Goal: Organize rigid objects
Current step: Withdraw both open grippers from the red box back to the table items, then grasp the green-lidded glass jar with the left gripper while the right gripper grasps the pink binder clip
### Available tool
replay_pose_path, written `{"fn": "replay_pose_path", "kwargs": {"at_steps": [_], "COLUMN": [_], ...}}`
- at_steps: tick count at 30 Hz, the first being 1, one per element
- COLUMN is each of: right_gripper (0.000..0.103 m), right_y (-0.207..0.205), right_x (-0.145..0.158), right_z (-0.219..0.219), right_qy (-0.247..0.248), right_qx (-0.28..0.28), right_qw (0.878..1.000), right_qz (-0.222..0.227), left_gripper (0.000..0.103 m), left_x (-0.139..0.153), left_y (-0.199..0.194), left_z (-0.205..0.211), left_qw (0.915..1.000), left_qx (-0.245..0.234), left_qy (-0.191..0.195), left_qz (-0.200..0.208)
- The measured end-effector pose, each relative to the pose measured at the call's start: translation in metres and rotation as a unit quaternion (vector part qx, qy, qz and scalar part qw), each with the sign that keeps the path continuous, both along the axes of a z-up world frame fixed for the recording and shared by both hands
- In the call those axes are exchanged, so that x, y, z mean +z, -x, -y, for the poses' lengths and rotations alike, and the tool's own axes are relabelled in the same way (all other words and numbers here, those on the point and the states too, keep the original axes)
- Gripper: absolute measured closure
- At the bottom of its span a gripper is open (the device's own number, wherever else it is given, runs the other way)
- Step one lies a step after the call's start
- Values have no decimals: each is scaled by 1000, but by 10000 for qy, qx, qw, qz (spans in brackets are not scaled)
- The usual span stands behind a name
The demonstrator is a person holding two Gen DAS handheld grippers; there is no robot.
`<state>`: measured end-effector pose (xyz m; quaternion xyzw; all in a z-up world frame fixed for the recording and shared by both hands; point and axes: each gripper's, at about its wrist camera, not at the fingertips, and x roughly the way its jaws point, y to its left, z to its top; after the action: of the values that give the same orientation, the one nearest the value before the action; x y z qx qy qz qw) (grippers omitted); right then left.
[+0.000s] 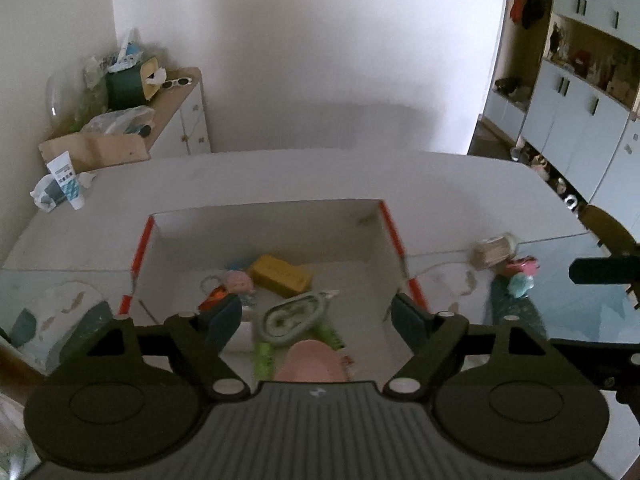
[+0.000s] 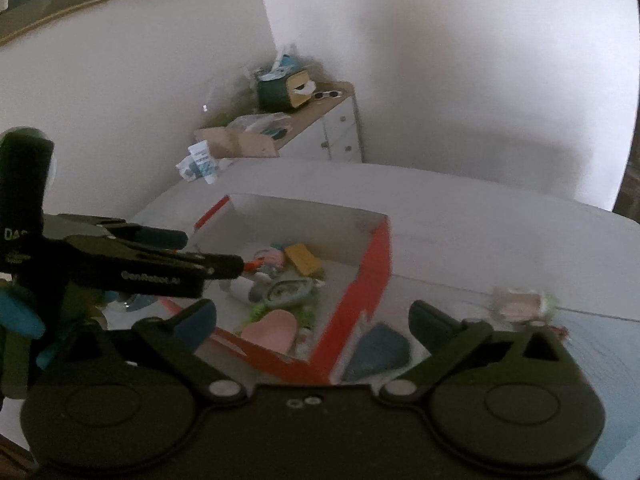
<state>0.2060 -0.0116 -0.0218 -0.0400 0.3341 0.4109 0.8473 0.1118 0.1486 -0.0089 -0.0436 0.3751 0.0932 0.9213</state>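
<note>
A white cardboard box (image 1: 264,220) with orange edges stands on the table. It holds a yellow block (image 1: 280,274), a green oval toy (image 1: 292,314), a pink heart-shaped piece (image 1: 312,362) and a small pink doll (image 1: 238,280). My left gripper (image 1: 316,316) hangs open over the box's near part, with nothing between its fingers. My right gripper (image 2: 314,320) is open and empty above the box's near orange corner (image 2: 320,360). In the right wrist view the left gripper (image 2: 212,252) reaches in from the left over the box. Loose toys (image 1: 518,276) lie on the table to the right of the box.
A blurred beige object (image 2: 518,302) lies on the table right of the box. A white tube (image 1: 66,180) rests at the table's far left corner. A cluttered low cabinet (image 1: 176,120) stands by the wall behind. Cupboards (image 1: 580,128) fill the far right.
</note>
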Motion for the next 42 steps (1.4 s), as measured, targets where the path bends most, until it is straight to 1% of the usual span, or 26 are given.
{"fn": "replay_pose_path", "kwargs": {"at_steps": [6, 8, 15, 19, 24, 26, 33, 39, 42], "right_gripper": [0, 0, 0, 0, 1, 1, 4, 6, 10], "right_y": [-4, -7, -21, -28, -40, -45, -69, -95, -111], "right_x": [-1, -3, -17, -25, -37, -43, -68, -82, -90], "right_z": [41, 55, 97, 118, 139, 145, 157, 162, 160], "right_qy": [-2, 19, 74, 109, 133, 183, 426, 528, 618], "right_qx": [-157, -225, -324, -346, -541, -564, -494, -490, -462], "right_qw": [9999, 9997, 9994, 9993, 9984, 9982, 9979, 9974, 9970], "right_qz": [34, 52, 11, 8, 41, 51, 10, 2, -21], "left_gripper": [21, 21, 21, 21, 21, 21, 21, 21, 21], "left_x": [1, -1, -8, -15, -23, -27, -47, -63, -73], "left_y": [-4, -8, -25, -38, -55, -64, -98, -133, -151], "left_z": [38, 51, 102, 126, 157, 167, 192, 189, 188], "left_qw": [9999, 9999, 9995, 9994, 9990, 9988, 9983, 9983, 9975], "left_qx": [-58, -119, -319, -351, -432, -491, -544, -517, -623], "left_qy": [-82, -43, 11, 50, -85, -64, -21, 28, 10], "left_qz": [78, 72, 51, -22, -52, -62, -185, -271, -337]}}
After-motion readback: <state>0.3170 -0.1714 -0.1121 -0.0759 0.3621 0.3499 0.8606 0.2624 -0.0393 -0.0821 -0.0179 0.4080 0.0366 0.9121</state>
